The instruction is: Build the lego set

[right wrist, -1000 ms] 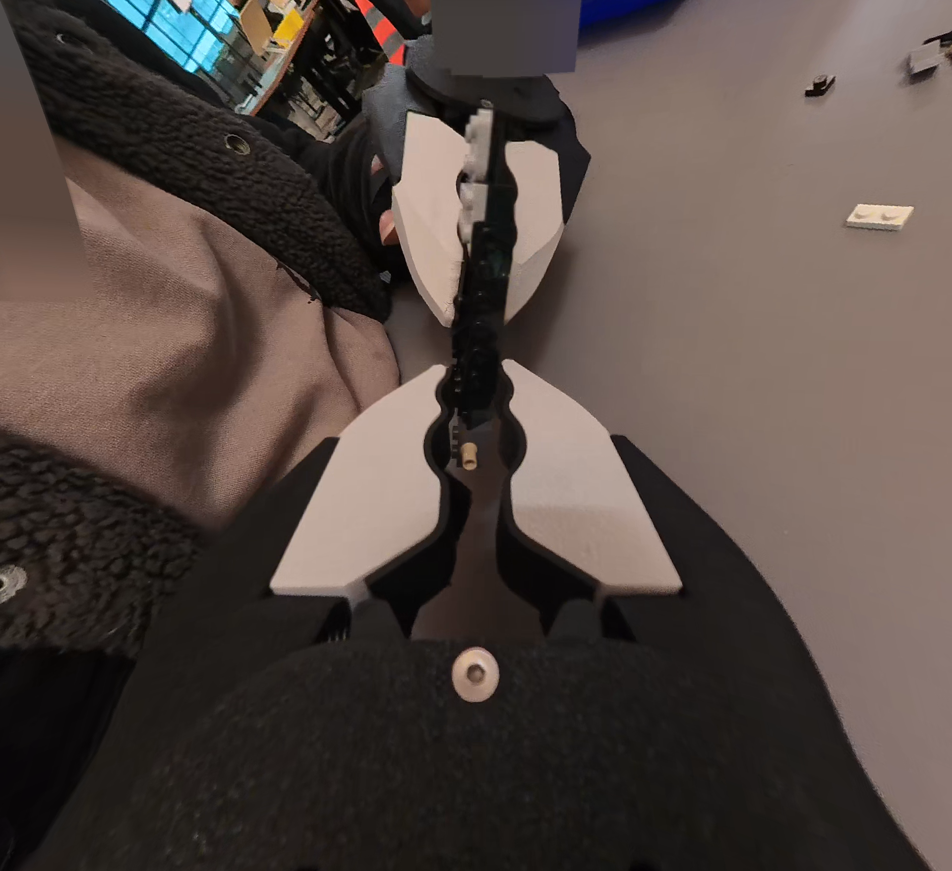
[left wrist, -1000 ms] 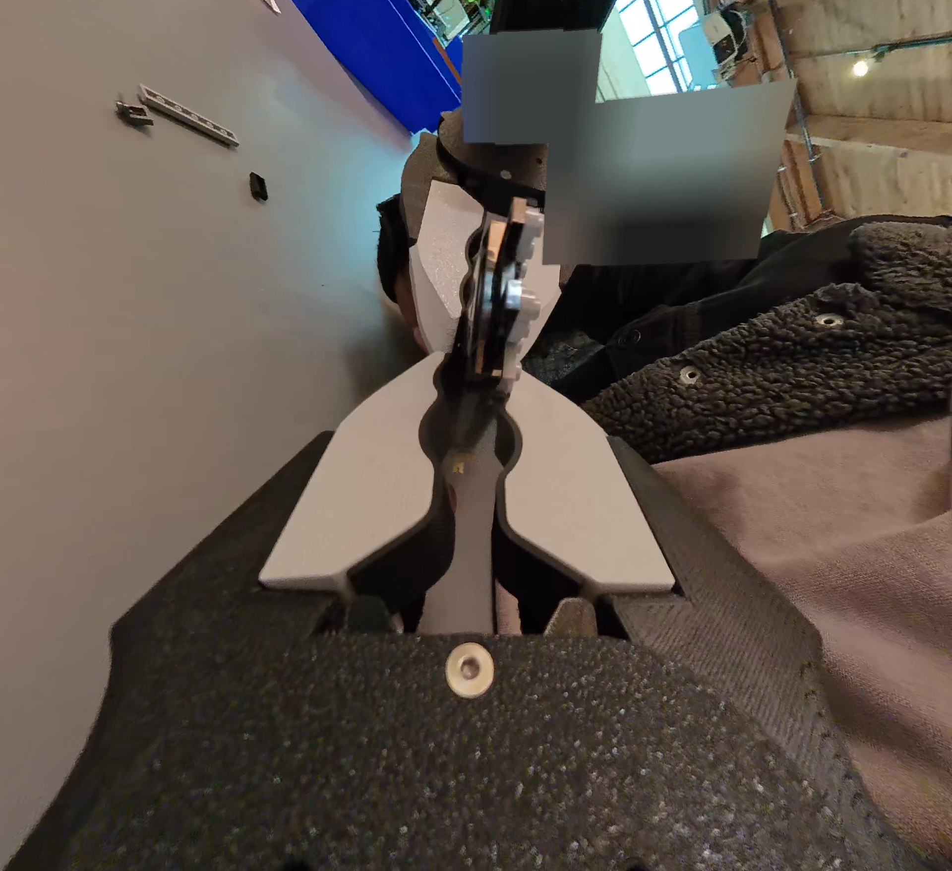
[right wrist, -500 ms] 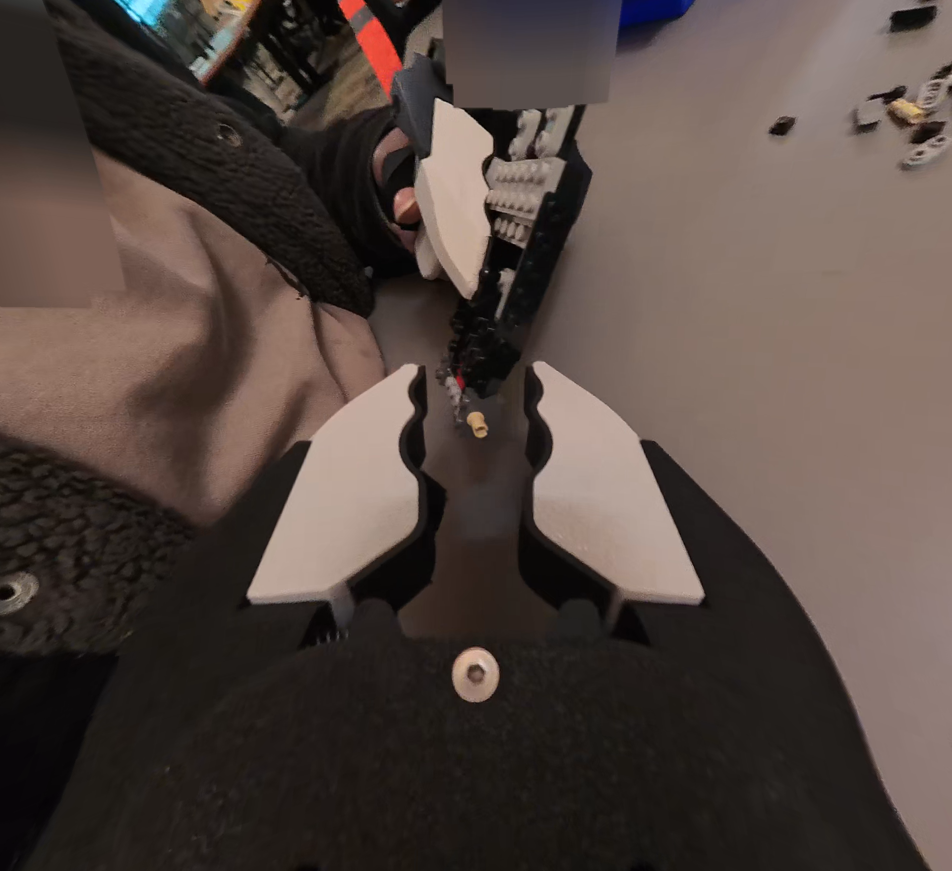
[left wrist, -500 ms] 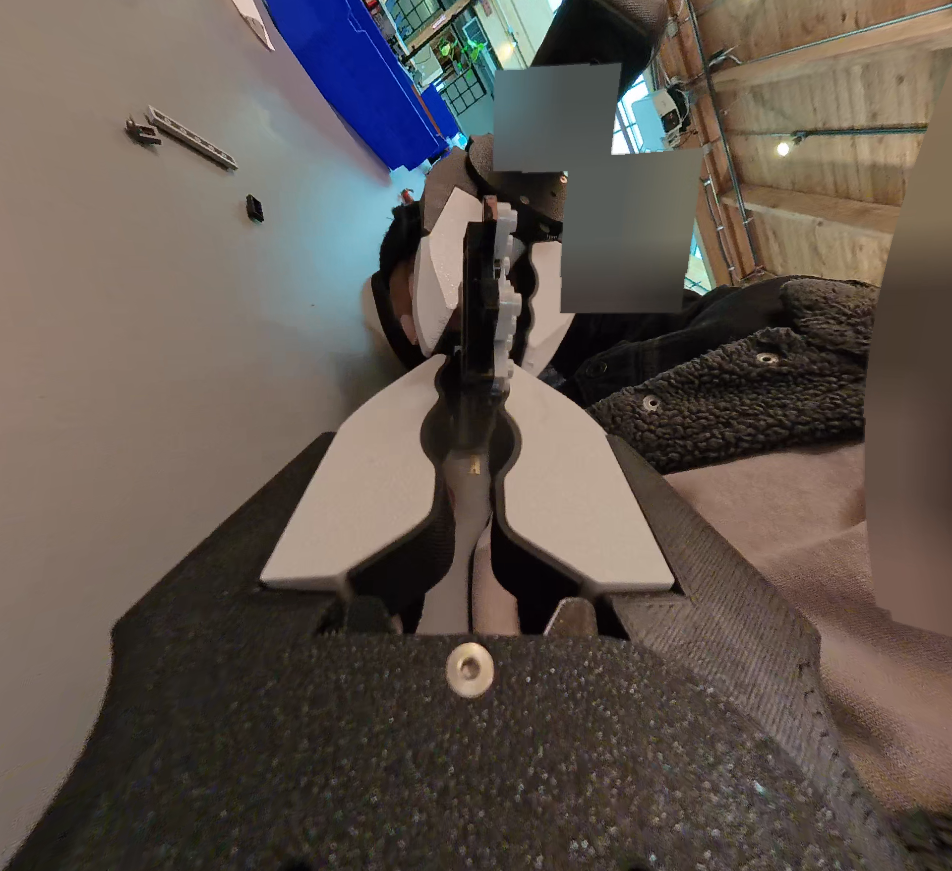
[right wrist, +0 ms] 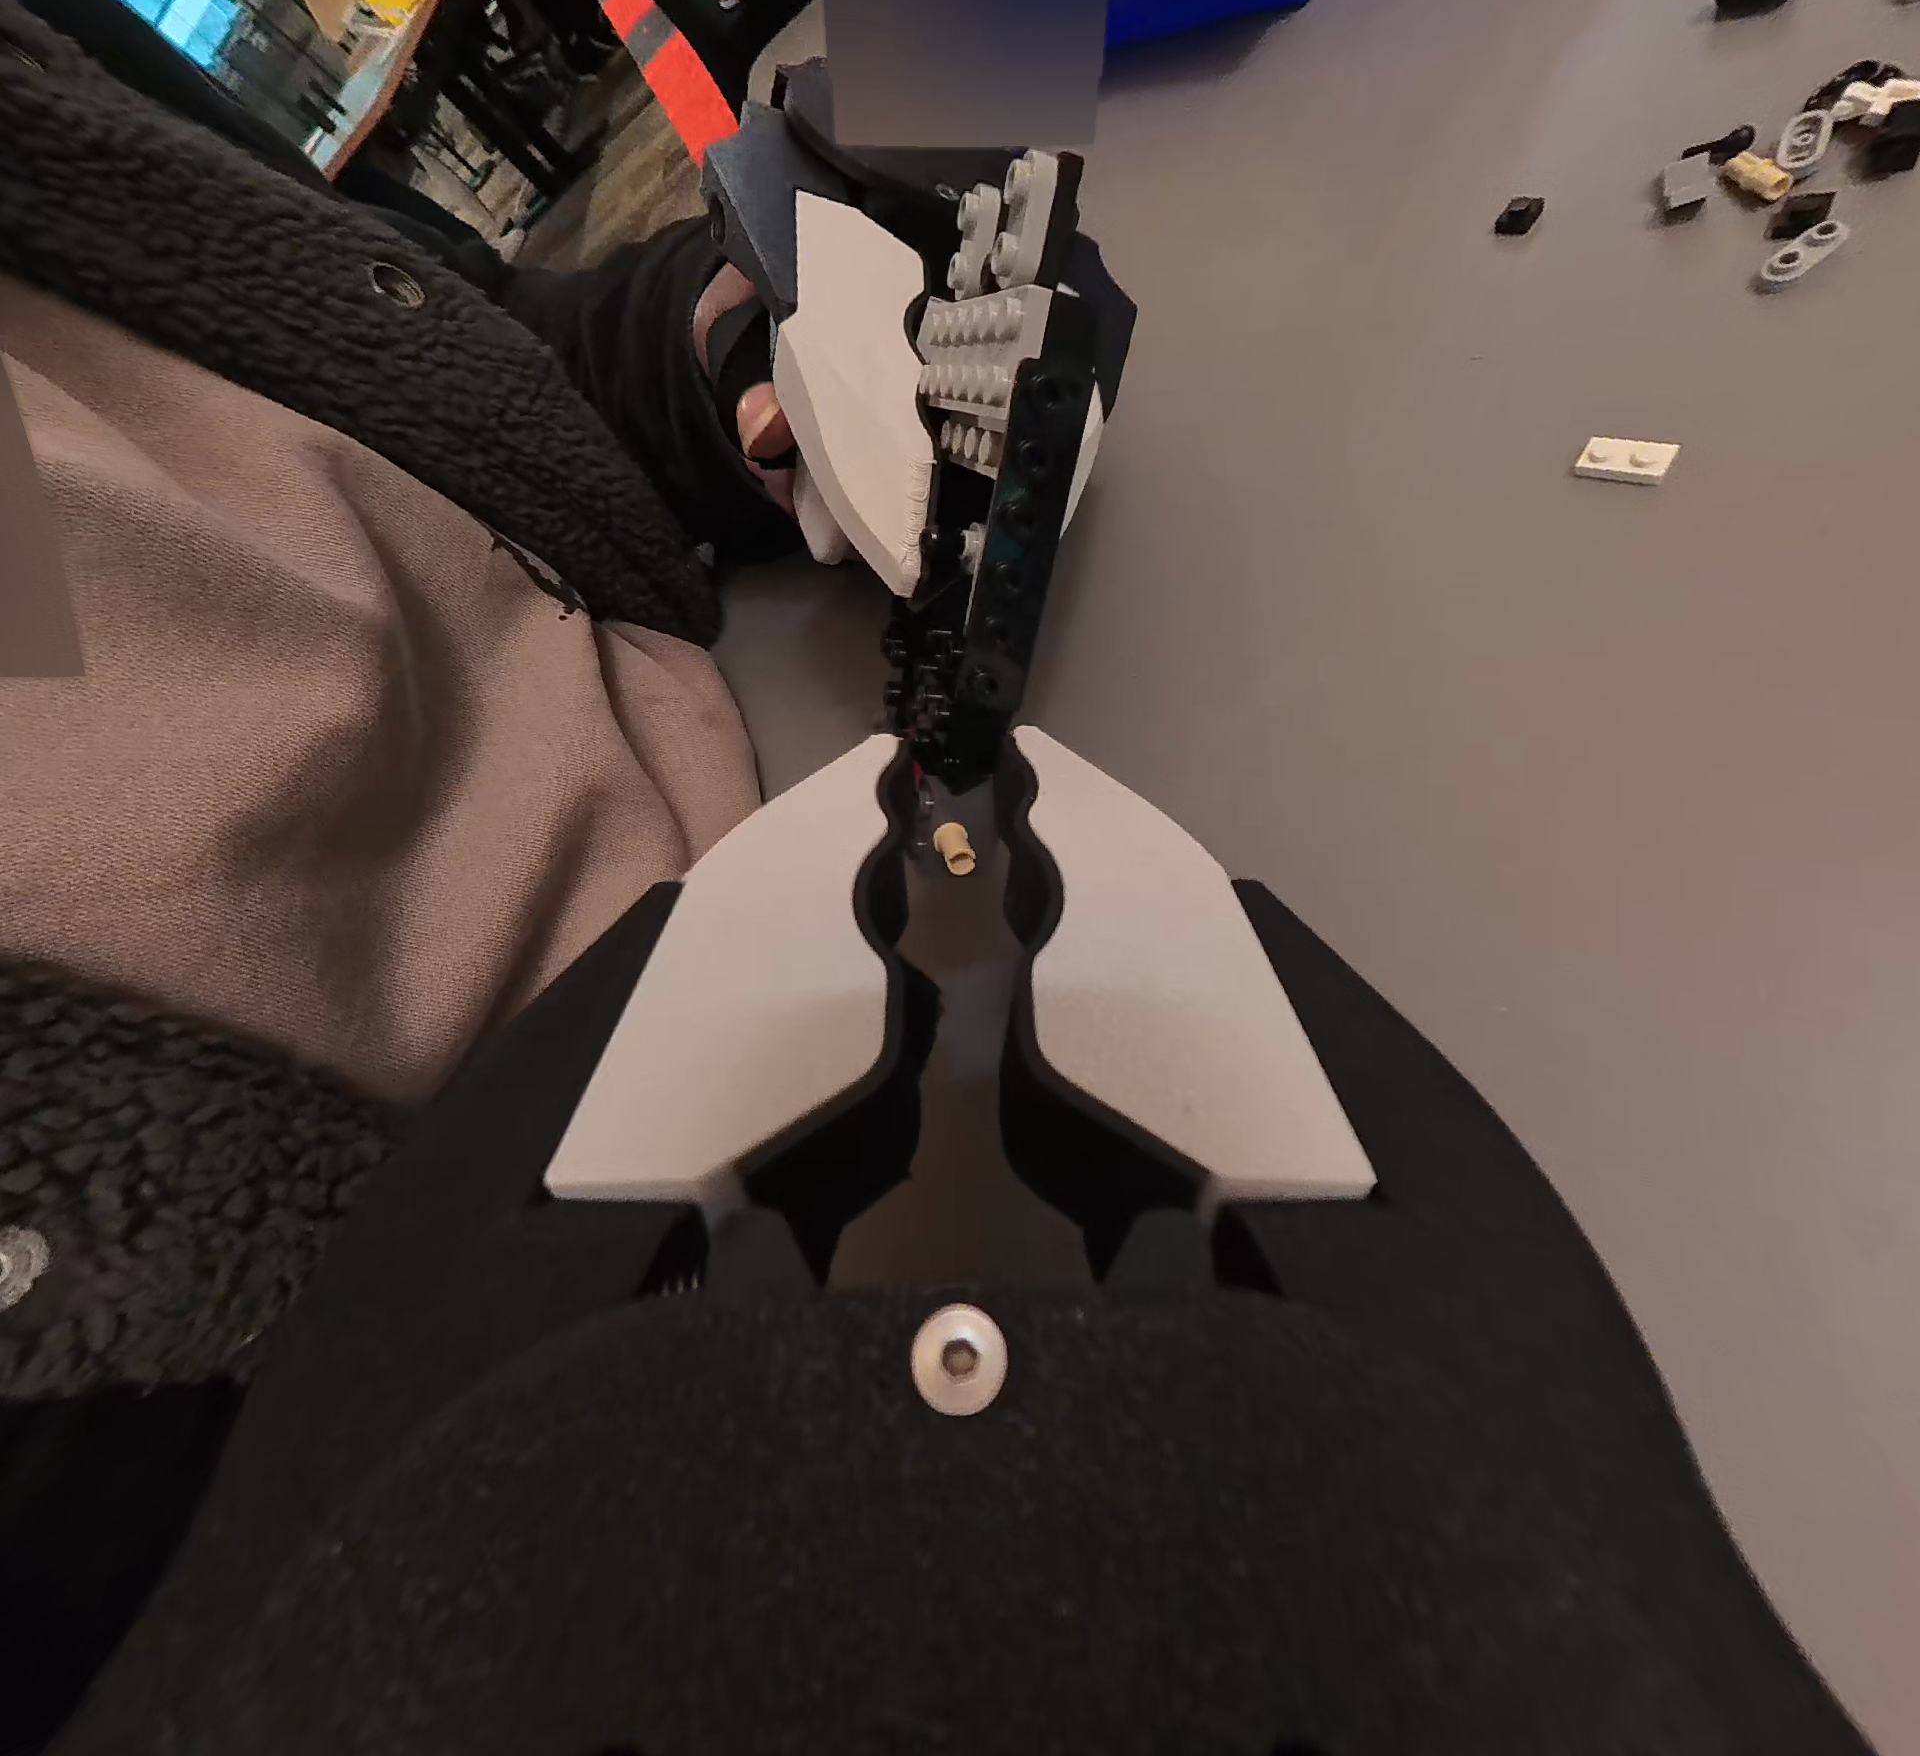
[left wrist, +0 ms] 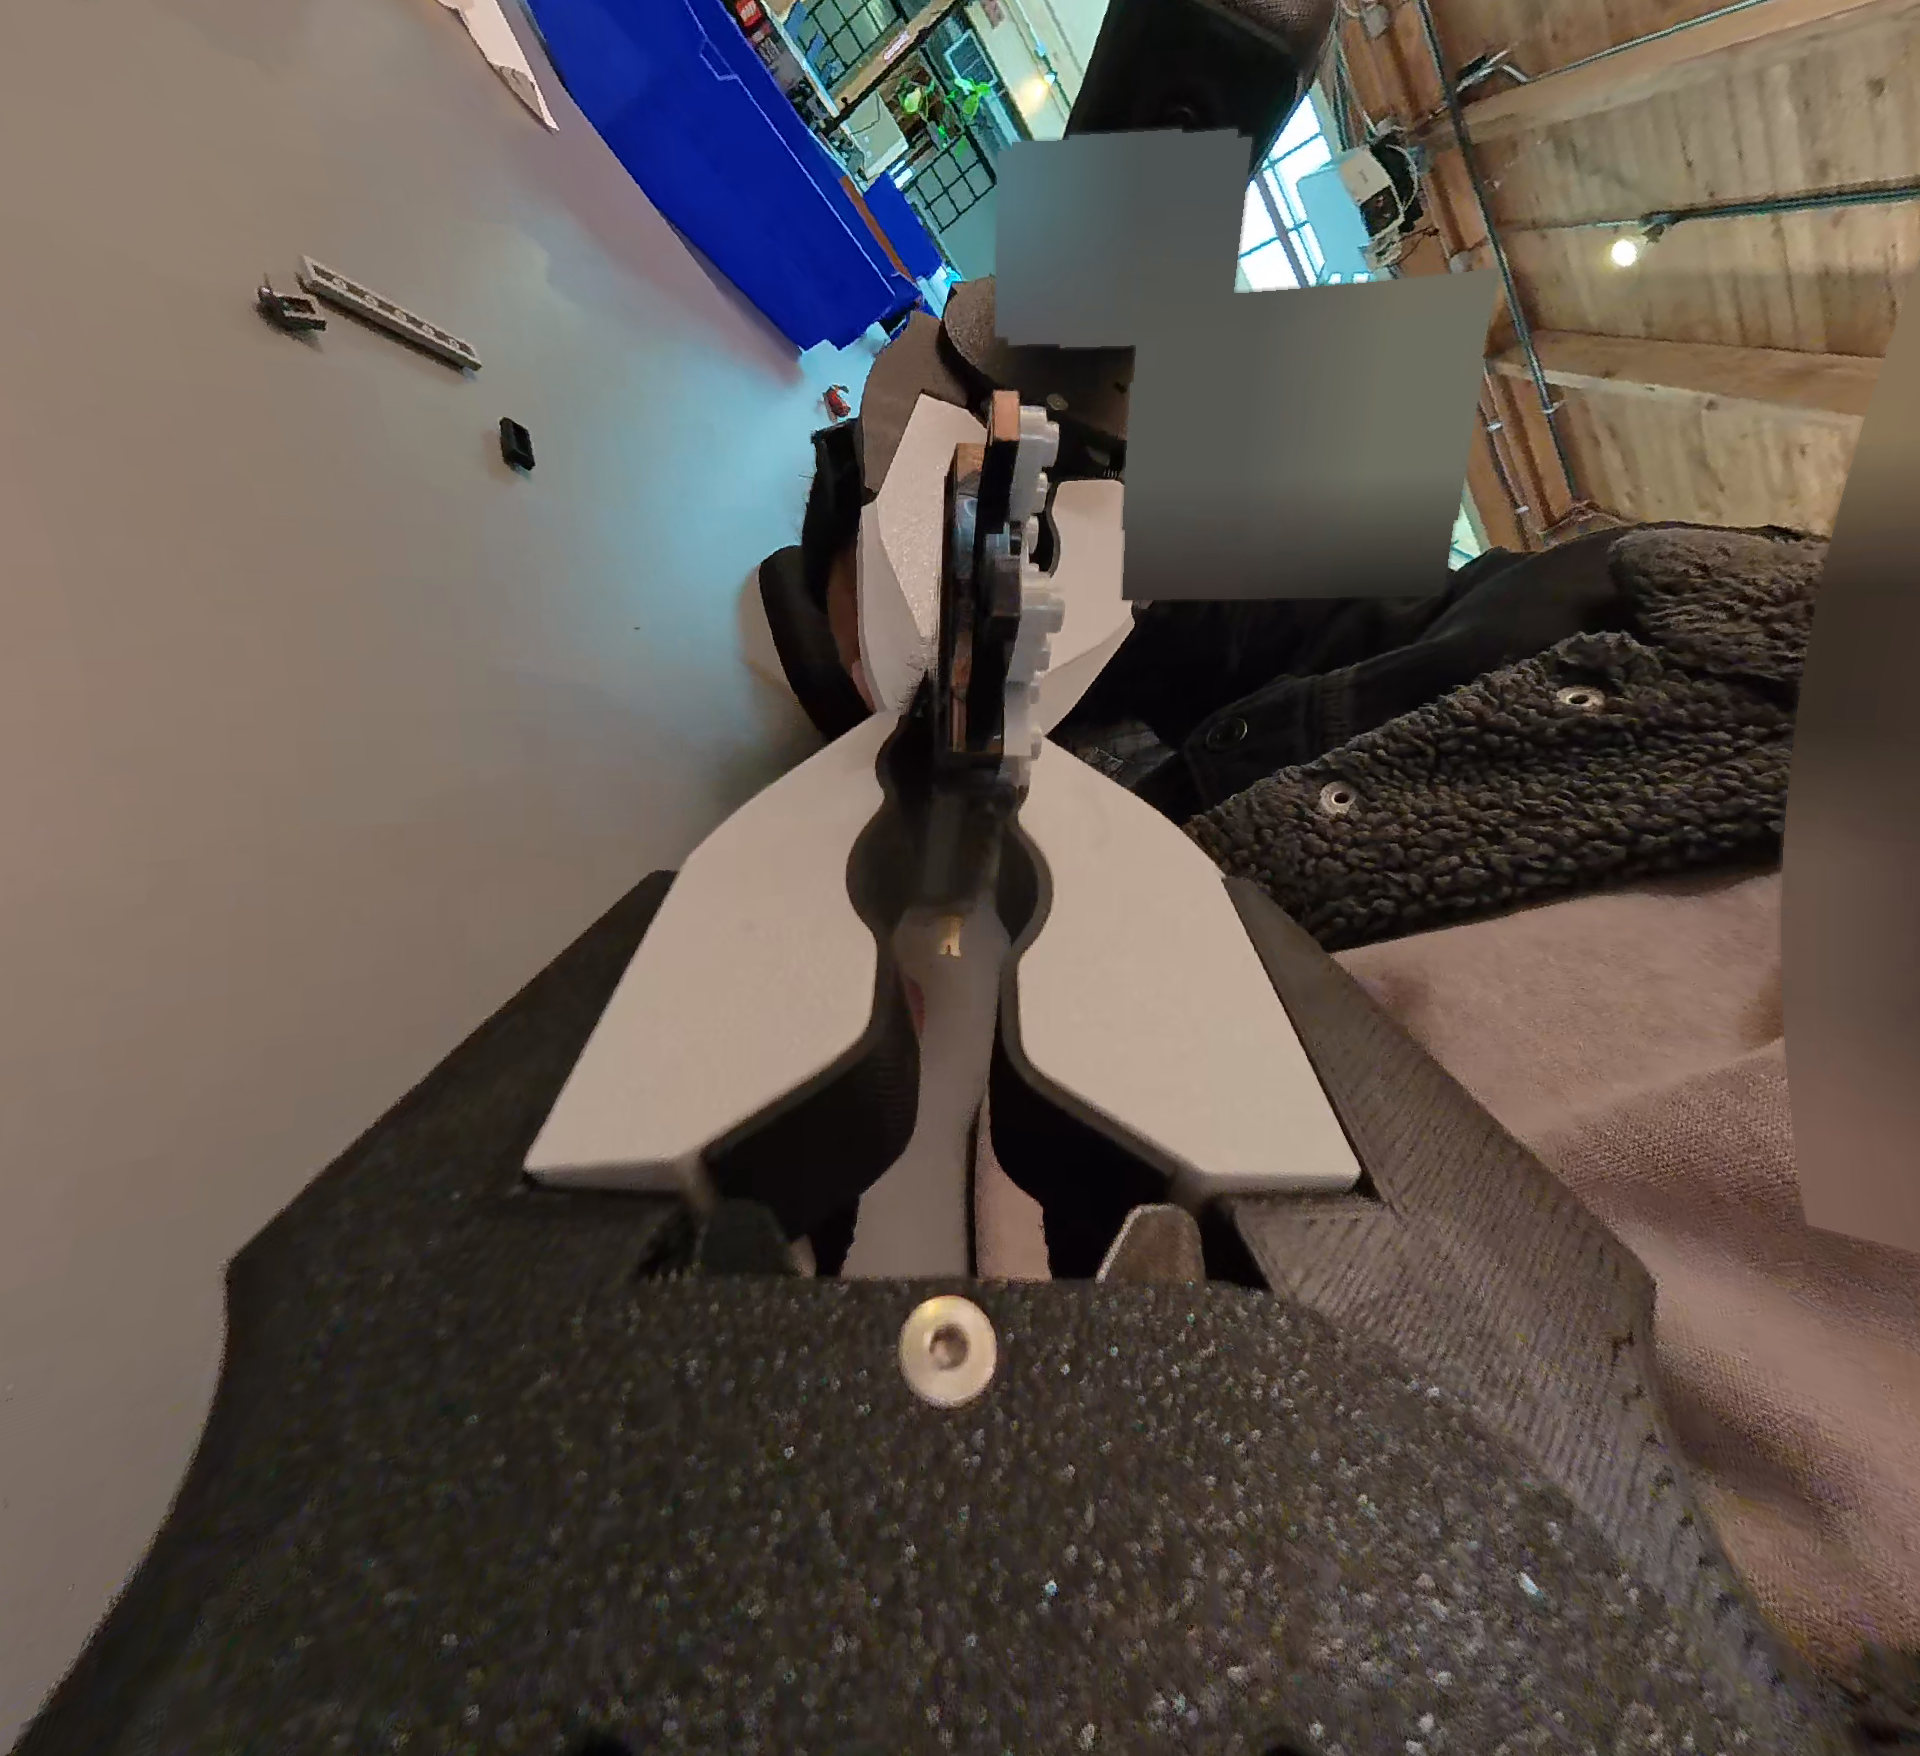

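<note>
The lego assembly [right wrist: 1003,501] is a long build of black beams with light grey studded plates, held in the air between both grippers. My right gripper [right wrist: 958,748] is shut on its black near end, and a tan pin [right wrist: 954,846] sticks out between the fingers. My left gripper [right wrist: 883,418] shows farther off in that view, clamped over the grey plates. In the left wrist view my left gripper [left wrist: 966,745] is shut on the assembly [left wrist: 997,584], seen edge-on, and the right gripper's white fingers [left wrist: 902,563] flank its far end.
The grey table [right wrist: 1455,771] carries a white two-stud plate [right wrist: 1626,459] and a scatter of small pieces [right wrist: 1808,179]. A long grey plate [left wrist: 390,314] and a small black piece [left wrist: 516,442] lie apart. A blue bin [left wrist: 707,106] stands behind. A person's fleece jacket [right wrist: 343,418] is close by. Both grippers' tips are close together, under 4 cm apart.
The right gripper opened half a second ago with the assembly tilted, and has now closed again on its black end. The left gripper has stayed shut on the assembly.
</note>
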